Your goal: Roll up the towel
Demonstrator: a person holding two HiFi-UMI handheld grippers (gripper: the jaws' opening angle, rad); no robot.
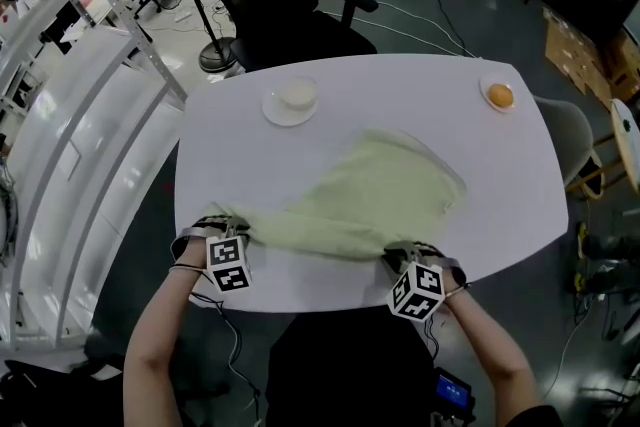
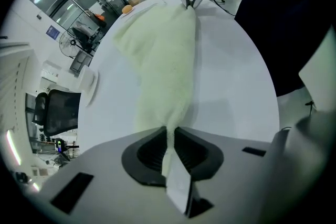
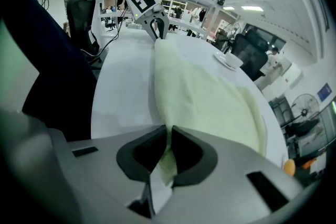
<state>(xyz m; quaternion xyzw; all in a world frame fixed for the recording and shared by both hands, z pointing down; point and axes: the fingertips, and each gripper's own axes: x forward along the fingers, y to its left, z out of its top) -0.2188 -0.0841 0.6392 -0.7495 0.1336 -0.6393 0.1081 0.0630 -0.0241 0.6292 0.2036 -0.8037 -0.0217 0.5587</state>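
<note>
You've got the white table [image 1: 520, 175] below you, with the pale green towel [image 1: 375, 195] rumpled across its middle. At the table's front edge, your left gripper [image 1: 232, 233] is pinched tight on one towel corner and your right gripper [image 1: 408, 260] is clamped on the other. A saucer [image 1: 291, 99] sits at the table's far side.

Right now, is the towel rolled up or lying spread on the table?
Spread, not rolled: the towel lies loose and rumpled on the table, its near edge pinched by the left gripper and right gripper.
</note>
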